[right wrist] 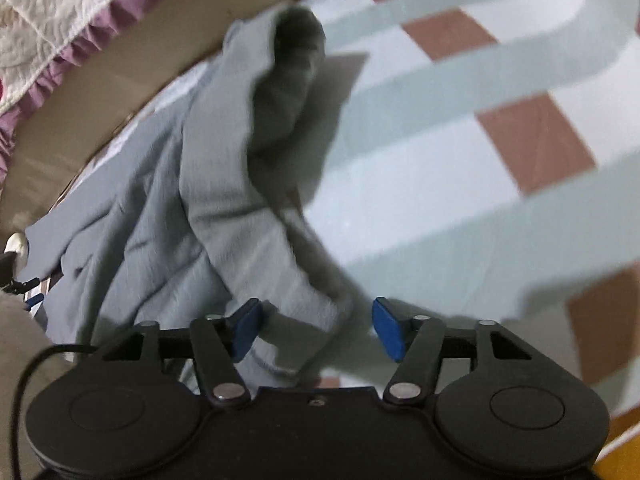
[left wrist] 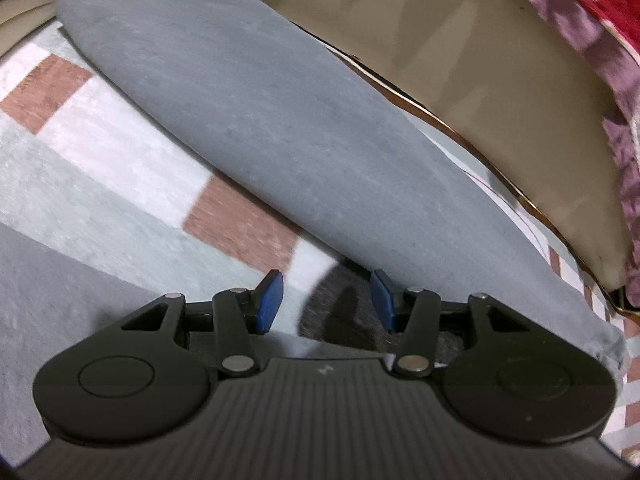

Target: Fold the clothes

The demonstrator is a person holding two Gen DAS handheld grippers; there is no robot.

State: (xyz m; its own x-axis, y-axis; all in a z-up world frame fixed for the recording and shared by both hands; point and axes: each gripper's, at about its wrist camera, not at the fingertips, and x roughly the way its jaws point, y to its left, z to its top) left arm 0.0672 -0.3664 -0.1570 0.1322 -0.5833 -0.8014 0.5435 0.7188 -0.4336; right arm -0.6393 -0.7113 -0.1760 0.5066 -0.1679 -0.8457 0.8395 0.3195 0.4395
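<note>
Grey garment (left wrist: 280,128) lies on a checked mat (left wrist: 100,168) of pale green, white and brown, close to the mat's far edge. In the left wrist view it is a smooth band; the left gripper (left wrist: 326,300) hovers at its near edge, jaws released. The right gripper (right wrist: 316,328), jaws parted, straddles a rumpled fold (right wrist: 288,304) without clamping.

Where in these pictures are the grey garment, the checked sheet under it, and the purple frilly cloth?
grey garment (left wrist: 256,120): left wrist view, middle of its smooth flat panel.
checked sheet (right wrist: 460,160): right wrist view, a pale square.
purple frilly cloth (right wrist: 100,28): right wrist view, on the ruffle.
</note>
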